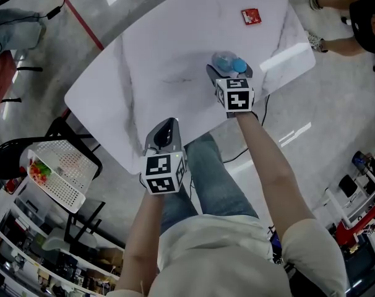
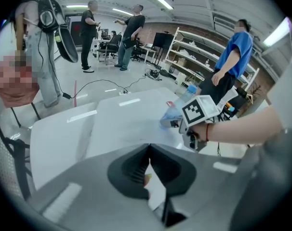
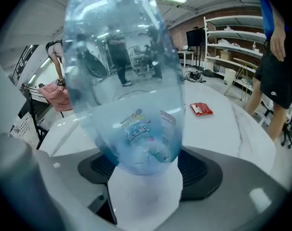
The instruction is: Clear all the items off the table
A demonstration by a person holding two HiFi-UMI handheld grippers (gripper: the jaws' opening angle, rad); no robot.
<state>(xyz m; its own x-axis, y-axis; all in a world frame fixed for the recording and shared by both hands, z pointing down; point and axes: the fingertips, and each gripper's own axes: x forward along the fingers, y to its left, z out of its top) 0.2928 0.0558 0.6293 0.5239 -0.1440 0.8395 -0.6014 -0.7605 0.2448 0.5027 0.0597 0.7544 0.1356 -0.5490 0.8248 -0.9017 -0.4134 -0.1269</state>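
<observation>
While the bottle (image 3: 131,81) sits mid-frame on the counter (image 1: 175,42) within the released right tool (image 3: 143,167), closure is best made squarely across its base; the left tool (image 2: 148,150) is clenched, empty.

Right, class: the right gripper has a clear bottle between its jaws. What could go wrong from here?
The bottle sits ungripped between the open jaws of the right gripper. A nudge could tip or roll it off the nearby table edge. Its smooth clear wall may also slip when squeezed.

Clear btl (image 3: 131,81) btwn tongs (image 3: 143,173), red pkt (image 3: 201,109) on table (image 3: 232,131) behind
</observation>
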